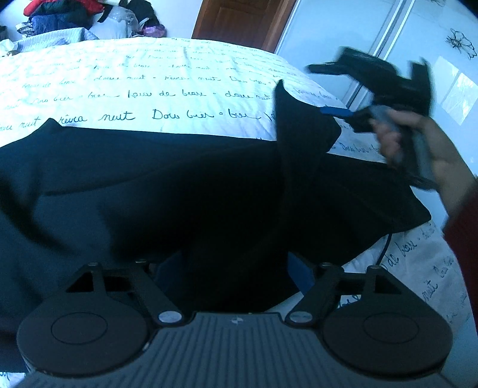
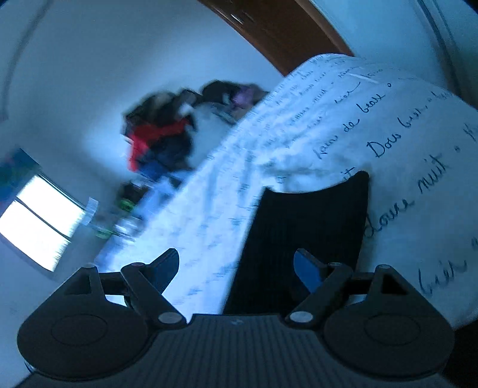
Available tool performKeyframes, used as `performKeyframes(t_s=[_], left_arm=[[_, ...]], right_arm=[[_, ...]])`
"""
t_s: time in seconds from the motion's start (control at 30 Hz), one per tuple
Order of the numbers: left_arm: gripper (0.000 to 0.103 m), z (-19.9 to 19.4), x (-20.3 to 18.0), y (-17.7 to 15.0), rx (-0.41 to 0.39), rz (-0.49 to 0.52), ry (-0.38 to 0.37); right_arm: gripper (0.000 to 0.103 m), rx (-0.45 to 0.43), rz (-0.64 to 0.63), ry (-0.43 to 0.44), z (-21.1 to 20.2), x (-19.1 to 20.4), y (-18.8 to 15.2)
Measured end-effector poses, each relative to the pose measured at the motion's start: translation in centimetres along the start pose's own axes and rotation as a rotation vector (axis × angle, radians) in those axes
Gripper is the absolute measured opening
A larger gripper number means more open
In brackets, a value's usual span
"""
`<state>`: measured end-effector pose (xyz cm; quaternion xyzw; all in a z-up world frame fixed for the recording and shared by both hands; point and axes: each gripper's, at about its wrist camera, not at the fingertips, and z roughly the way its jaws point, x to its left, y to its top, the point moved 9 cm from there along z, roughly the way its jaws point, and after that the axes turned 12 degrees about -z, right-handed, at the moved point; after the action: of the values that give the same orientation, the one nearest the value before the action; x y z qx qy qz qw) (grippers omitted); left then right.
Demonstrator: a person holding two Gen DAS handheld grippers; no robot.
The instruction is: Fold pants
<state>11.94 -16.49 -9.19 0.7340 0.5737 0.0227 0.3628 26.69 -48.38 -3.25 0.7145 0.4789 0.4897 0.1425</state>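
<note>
Black pants (image 1: 179,185) lie spread across a white duvet (image 1: 149,77) printed with handwriting. My left gripper (image 1: 233,273) sits low over them. Its jaws stand wide with dark cloth lying loosely between them; only the right blue pad (image 1: 301,276) shows clearly. At the right, a hand (image 1: 418,140) holds my right gripper (image 1: 316,89) open beside a raised flap of the pants (image 1: 301,125). In the right wrist view my right gripper (image 2: 237,271) is open over the duvet (image 2: 298,125), with one end of the pants (image 2: 307,221) just ahead of its right finger and nothing gripped.
A pile of clothes (image 1: 59,15) lies past the bed's far end, blurred in the right wrist view (image 2: 158,140). Behind the bed are a wooden door (image 1: 242,21) and a white wardrobe (image 1: 388,35). A bright window (image 2: 35,226) is on the left. A thin cable (image 1: 385,247) hangs at the pants' right edge.
</note>
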Motion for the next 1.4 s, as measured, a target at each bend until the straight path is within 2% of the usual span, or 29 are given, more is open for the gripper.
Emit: performKeyframes(t_s=[0.17,0.3,0.4,0.47,0.5,0.53,0.57,0.6,0.63,0.73,0.87,1.03,1.1,1.2,1.27,1.3,1.33,1.4], left_arm=[[0.082,0.2,-0.2,-0.1,-0.003,0.016,-0.002],[0.084,0.4,-0.4,-0.2,-0.007,0.021,-0.007],[0.085,0.4,-0.4,-0.2,-0.009,0.02,-0.012],[0.085,0.4,-0.5,-0.2,-0.009,0.017,-0.016],[0.084,0.3,-0.5,-0.2,-0.008,0.016,-0.018],[0.083,0.2,-0.5,-0.2,-0.007,0.014,-0.021],[0.083,0.1,-0.5,-0.2,-0.005,0.011,-0.025],[0.083,0.0,-0.4,-0.1,-0.004,0.006,-0.03],[0.082,0.0,-0.4,0.0,-0.003,-0.001,-0.036],[0.079,-0.1,-0.5,0.3,-0.004,-0.008,-0.043],[0.077,0.0,-1.5,0.4,-0.004,0.016,-0.053],[0.077,0.6,-2.8,0.0,-0.001,0.049,-0.049],[0.077,0.9,-3.1,0.0,-0.005,0.063,-0.041],[0.078,1.3,-3.2,-0.2,-0.003,0.073,-0.03],[0.078,1.5,-3.3,-0.1,-0.003,0.066,-0.025],[0.078,1.5,-3.3,-0.1,-0.003,0.062,-0.023],[0.078,1.5,-3.3,-0.1,-0.002,0.058,-0.023],[0.078,1.4,-3.2,-0.1,0.002,0.055,-0.018]], right_arm=[[0.085,0.067,-0.238,-0.304,4.3,1.0,0.3],[0.084,0.129,-0.3,-0.44,7.9,1.2,0.3],[0.083,0.138,-0.345,-0.538,9.4,1.3,0.5],[0.066,0.133,-0.39,-0.566,10.1,1.5,0.7],[0.042,0.122,-0.396,-0.555,10.1,1.4,0.8],[0.028,0.113,-0.385,-0.538,10.4,1.1,0.9],[0.024,0.102,-0.36,-0.521,9.9,0.8,1.0],[0.013,0.087,-0.337,-0.507,9.2,0.5,1.1],[0.008,0.067,-0.316,-0.498,8.3,0.1,1.2],[0.007,-0.017,-0.26,-0.45,4.9,-0.5,1.8],[0.007,-0.133,-0.155,-0.356,-1.1,-1.4,2.2],[0.007,-0.247,-0.084,-0.338,-9.8,-3.8,1.4],[0.007,-0.258,-0.059,-0.332,-11.9,-5.0,0.9],[0.009,-0.203,-0.029,-0.232,-12.0,-5.1,0.1],[0.028,-0.157,0.018,-0.153,-10.3,-4.4,0.0],[0.059,-0.142,0.035,-0.102,-9.1,-3.8,0.2],[0.083,-0.136,0.05,-0.064,-7.9,-3.3,0.4],[0.082,-0.123,0.065,-0.025,-5.0,-2.4,0.8]])
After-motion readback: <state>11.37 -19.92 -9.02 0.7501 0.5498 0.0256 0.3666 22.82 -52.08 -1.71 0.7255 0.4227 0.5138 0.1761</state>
